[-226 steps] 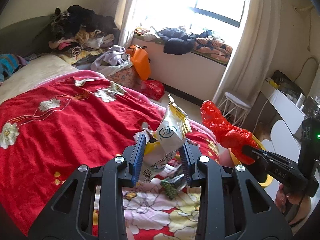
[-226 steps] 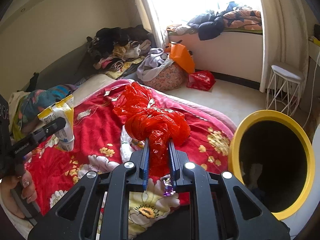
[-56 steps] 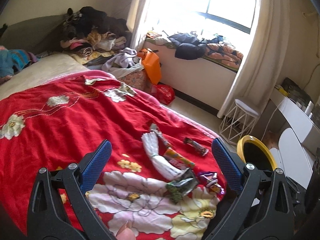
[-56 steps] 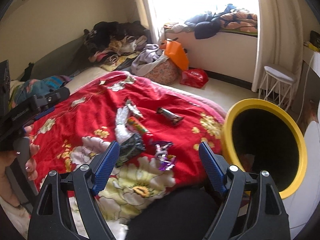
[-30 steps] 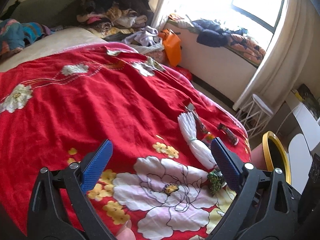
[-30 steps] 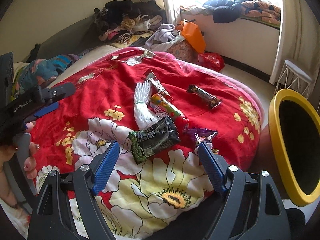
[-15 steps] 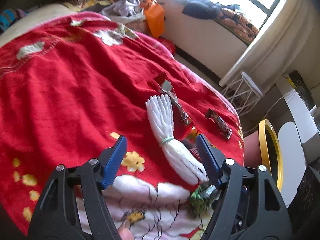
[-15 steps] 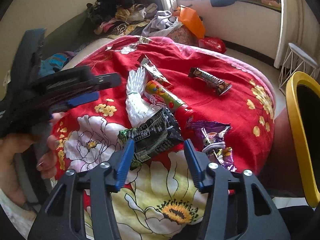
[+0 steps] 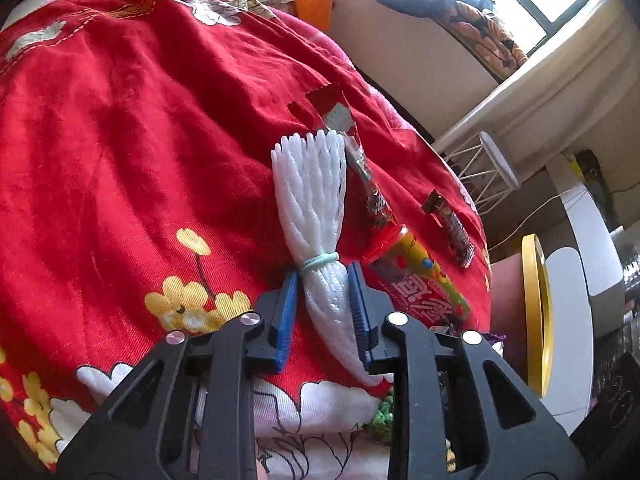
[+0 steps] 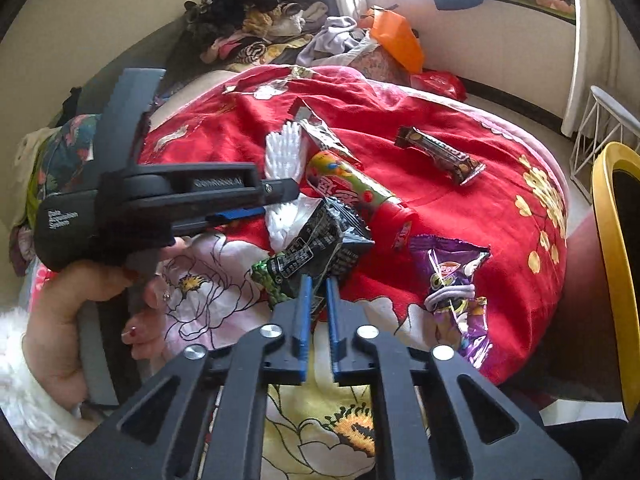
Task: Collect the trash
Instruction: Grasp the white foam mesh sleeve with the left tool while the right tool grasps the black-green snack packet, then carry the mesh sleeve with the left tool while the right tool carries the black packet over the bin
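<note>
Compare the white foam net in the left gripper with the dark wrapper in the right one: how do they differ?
The white foam net is long, soft and ribbed, tied by a pale green band; the dark wrapper is short, crumpled and printed. The net lies flat with the left gripper closed around its narrow end; the wrapper is pinched at one corner by the right gripper. Both are still on the red blanket.

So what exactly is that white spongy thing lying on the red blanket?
It looks like a white foam net sleeve, the ribbed, stretchy kind, bunched together and cinched by a pale green elastic band. Above the band it fans out into finger-like ribs; below, it tapers to a point. It lies flat on the red flowered blanket, beside a red-capped snack tube. The left hand-held gripper has just been closing, its blue pads now pressing the part below the band.
</note>
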`<state>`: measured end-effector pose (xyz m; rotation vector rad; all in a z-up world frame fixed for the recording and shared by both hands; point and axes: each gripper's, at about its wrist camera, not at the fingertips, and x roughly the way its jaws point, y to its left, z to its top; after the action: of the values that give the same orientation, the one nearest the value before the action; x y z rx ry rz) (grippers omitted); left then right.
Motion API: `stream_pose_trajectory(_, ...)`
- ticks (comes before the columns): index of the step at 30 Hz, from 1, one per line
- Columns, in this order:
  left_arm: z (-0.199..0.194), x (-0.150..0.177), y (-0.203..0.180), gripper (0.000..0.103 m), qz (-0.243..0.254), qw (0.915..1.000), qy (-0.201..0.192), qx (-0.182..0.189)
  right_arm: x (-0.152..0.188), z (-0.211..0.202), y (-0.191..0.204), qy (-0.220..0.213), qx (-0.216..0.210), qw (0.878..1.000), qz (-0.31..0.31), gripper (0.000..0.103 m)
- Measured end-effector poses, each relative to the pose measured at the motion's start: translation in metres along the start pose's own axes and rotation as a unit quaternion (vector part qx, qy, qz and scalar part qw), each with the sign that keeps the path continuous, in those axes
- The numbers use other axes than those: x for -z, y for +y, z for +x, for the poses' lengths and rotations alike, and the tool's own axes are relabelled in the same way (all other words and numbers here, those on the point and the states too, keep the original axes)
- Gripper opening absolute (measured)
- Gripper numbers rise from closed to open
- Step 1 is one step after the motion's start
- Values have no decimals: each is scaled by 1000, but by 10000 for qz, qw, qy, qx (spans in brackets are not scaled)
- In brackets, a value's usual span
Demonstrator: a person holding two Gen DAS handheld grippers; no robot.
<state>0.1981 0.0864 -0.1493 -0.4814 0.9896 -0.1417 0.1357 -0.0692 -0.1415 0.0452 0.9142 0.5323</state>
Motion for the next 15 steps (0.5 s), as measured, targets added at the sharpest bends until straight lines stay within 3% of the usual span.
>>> stream_pose_trajectory(15,-62,3,20,14,68,9966,-748,-353,1,-11,17,-149,-233,9992,-277,1)
